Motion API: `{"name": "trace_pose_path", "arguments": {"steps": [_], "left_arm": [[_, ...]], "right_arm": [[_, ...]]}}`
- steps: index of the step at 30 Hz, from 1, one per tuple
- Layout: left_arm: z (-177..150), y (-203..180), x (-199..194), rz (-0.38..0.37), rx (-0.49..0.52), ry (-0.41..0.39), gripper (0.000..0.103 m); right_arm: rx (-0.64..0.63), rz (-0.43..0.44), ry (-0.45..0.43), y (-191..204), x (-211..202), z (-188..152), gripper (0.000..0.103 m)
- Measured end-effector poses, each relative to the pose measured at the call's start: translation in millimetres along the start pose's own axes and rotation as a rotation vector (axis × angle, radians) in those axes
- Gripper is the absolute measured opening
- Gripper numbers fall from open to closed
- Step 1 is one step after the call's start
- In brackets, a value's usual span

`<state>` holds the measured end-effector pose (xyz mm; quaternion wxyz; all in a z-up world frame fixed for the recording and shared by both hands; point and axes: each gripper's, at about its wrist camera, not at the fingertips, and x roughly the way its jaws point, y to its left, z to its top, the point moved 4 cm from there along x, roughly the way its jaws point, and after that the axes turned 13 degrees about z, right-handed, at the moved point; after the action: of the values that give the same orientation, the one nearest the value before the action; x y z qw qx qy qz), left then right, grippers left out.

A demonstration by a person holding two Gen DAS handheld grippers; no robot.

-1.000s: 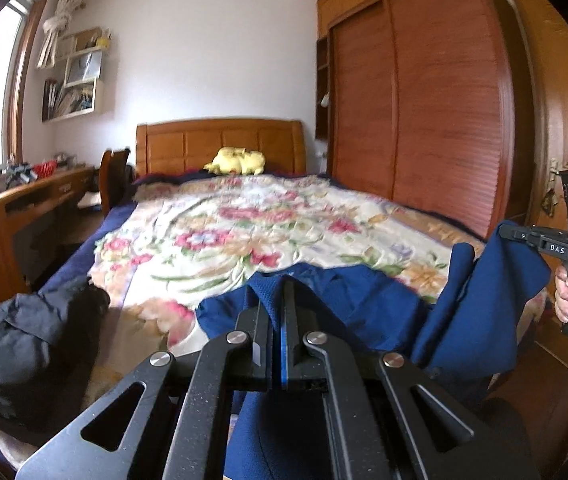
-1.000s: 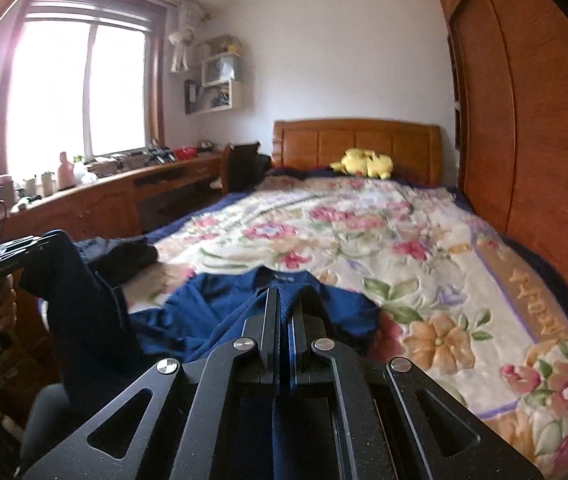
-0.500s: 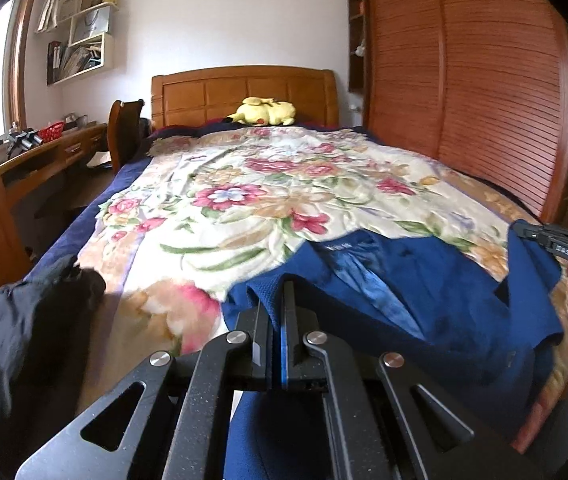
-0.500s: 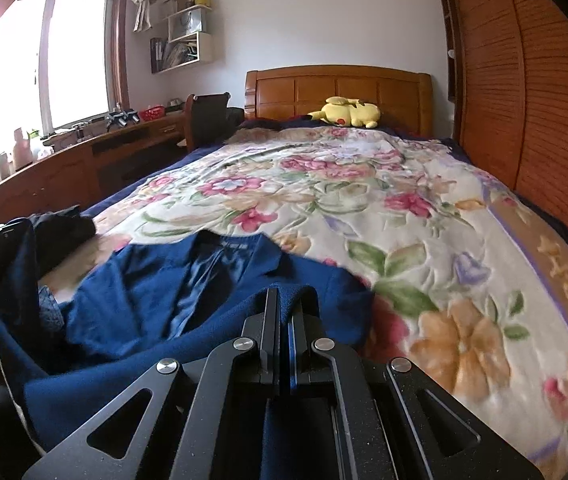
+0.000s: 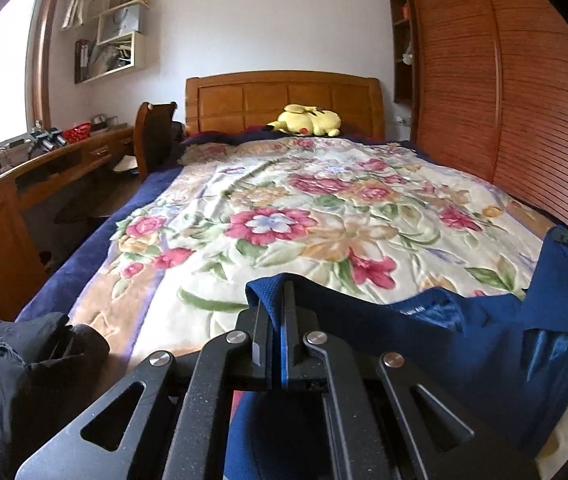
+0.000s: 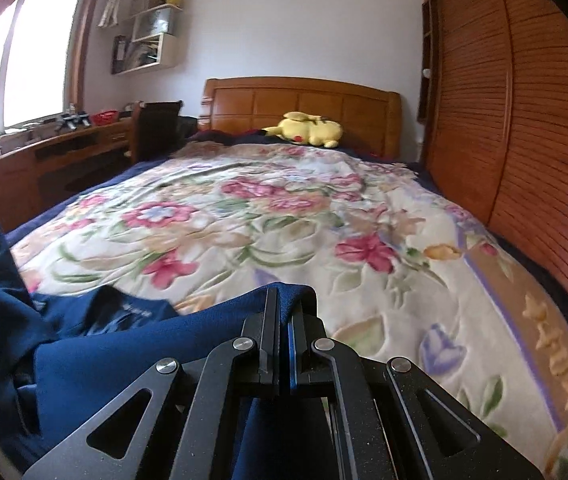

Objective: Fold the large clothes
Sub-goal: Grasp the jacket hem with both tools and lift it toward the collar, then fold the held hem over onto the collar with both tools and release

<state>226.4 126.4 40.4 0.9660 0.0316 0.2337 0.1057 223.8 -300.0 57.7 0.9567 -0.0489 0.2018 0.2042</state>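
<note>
My left gripper (image 5: pixel 277 312) and right gripper (image 6: pixel 283 312) each had jaws pressed together on the near edge of the navy jacket (image 5: pixel 464 332), which lay across the foot of the bed (image 5: pixel 96 240). Its lower part dropped out of sight under my frames. A black garment (image 5: pixel 24 376) sat heaped at the bed's left corner. Beyond, the floral blanket (image 6: pixel 284 220) stretched bare to the yellow plush (image 6: pixel 312 130) at the headboard (image 5: pixel 284 96).

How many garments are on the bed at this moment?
2: a blue jacket at the foot of the bed, pinched by the left gripper and the right gripper, and a black garment heaped at the near-left corner.
</note>
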Motion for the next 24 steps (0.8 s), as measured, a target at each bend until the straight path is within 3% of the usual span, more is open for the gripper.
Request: {"name": "trace_pose_path", "arguments": {"steps": [5,7,9,10,12,14,18,24], "left_arm": [[-15.9,-7.6,-3.3,-0.034,0.016,0.047,0.007],[-23.7,-12.2,-10.1,-0.037,0.050,0.046,0.018],[-31.5,-15.6,-24.9,-0.038,0.077,0.018,0.040],[-32.9,-15.8,-29.3,-0.044,0.077,0.013,0.044],[-37.3,-18.2,-41.3,-0.079,0.075,0.016,0.066],[-45.2,-18.7,-55.9,-0.124,0.059,0.014,0.079],[-68.9,-17.1,-78.2,-0.150,0.063,0.021,0.080],[-99.0,-6.8,-89.3,-0.154,0.054,0.062,0.080]], "right_arm": [[-0.021,-0.027,0.074,20.5,29.0,-11.8,0.002],[-0.023,-0.024,0.090,31.1,33.1,-15.9,0.002],[-0.001,-0.018,0.095,36.8,29.0,-15.5,0.002],[0.008,-0.016,0.097,39.8,26.7,-14.9,0.008],[0.015,-0.029,0.095,43.8,18.3,-10.9,0.026],[0.008,-0.040,0.069,46.0,2.1,-4.4,0.065],[-0.012,-0.004,0.036,60.7,-22.0,2.5,0.070],[-0.081,0.145,0.065,112.7,-31.7,-8.2,0.070]]}}
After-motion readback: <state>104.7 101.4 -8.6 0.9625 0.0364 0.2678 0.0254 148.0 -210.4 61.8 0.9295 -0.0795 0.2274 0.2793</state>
